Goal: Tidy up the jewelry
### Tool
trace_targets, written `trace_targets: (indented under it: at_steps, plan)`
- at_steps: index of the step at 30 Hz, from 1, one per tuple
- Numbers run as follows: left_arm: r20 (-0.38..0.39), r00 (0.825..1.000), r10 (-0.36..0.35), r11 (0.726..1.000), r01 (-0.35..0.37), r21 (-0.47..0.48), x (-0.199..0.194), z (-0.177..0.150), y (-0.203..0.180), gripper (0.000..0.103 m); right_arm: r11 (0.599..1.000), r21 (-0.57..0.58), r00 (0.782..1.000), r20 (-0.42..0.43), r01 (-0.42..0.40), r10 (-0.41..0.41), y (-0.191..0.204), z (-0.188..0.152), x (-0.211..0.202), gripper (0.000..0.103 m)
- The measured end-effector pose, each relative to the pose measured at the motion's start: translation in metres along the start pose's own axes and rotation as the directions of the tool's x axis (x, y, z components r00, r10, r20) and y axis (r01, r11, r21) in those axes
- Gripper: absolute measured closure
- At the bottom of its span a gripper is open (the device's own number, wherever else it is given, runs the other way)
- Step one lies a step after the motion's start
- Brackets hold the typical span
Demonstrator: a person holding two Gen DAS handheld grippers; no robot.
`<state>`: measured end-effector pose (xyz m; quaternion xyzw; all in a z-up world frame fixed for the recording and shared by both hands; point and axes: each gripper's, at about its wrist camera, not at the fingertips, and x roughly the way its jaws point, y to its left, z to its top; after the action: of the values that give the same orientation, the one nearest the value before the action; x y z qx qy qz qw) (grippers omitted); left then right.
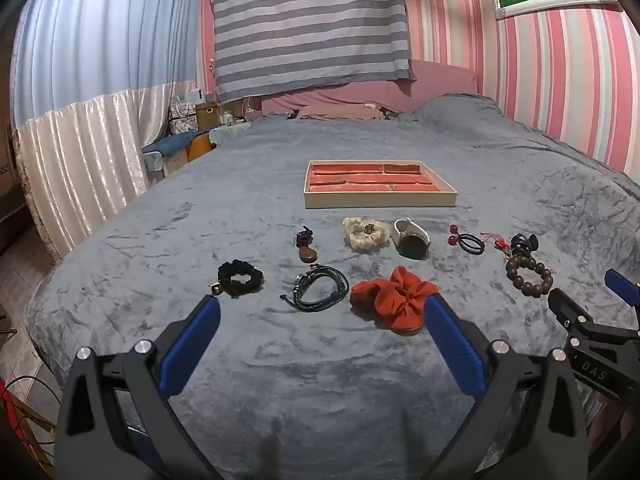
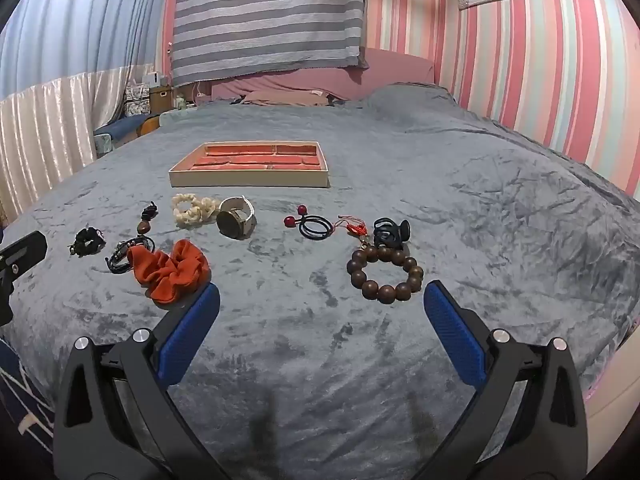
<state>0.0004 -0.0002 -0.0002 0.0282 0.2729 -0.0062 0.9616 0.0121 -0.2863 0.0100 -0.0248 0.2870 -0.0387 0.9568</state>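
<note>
A shallow cream box with a red lining (image 1: 380,200) (image 2: 248,181) lies on the grey bedspread, with nothing in it. In front of it lie a black scrunchie (image 1: 240,278), a dark braided bracelet (image 1: 318,288), an orange scrunchie (image 1: 394,296) (image 2: 170,268), a cream scrunchie (image 1: 366,234), a white-strapped watch (image 2: 236,218), a cherry hair tie (image 2: 312,226), a black clip (image 2: 390,232) and a wooden bead bracelet (image 2: 384,274) (image 1: 528,278). My left gripper (image 1: 322,314) is open and empty, just short of the braided bracelet. My right gripper (image 2: 322,304) is open and empty, near the bead bracelet.
A brown pendant on a dark cord (image 1: 307,246) and a red tassel charm (image 2: 354,228) also lie among the items. The bed's left edge (image 1: 48,280) drops to a tiled floor. A pink striped wall (image 2: 540,80) runs along the right. Pillows (image 1: 340,110) lie at the head.
</note>
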Motion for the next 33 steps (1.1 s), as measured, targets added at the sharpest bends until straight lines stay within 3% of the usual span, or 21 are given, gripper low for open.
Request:
trace_targets:
  at_steps: [33]
  plan:
    - [0.007, 1.0, -0.003, 1.0, 0.003, -0.007, 0.0006, 0.0013, -0.0048, 0.004, 1.0, 0.0, 1.0, 0.007, 0.006, -0.006, -0.0012, 0.0008, -0.0008, 0.004]
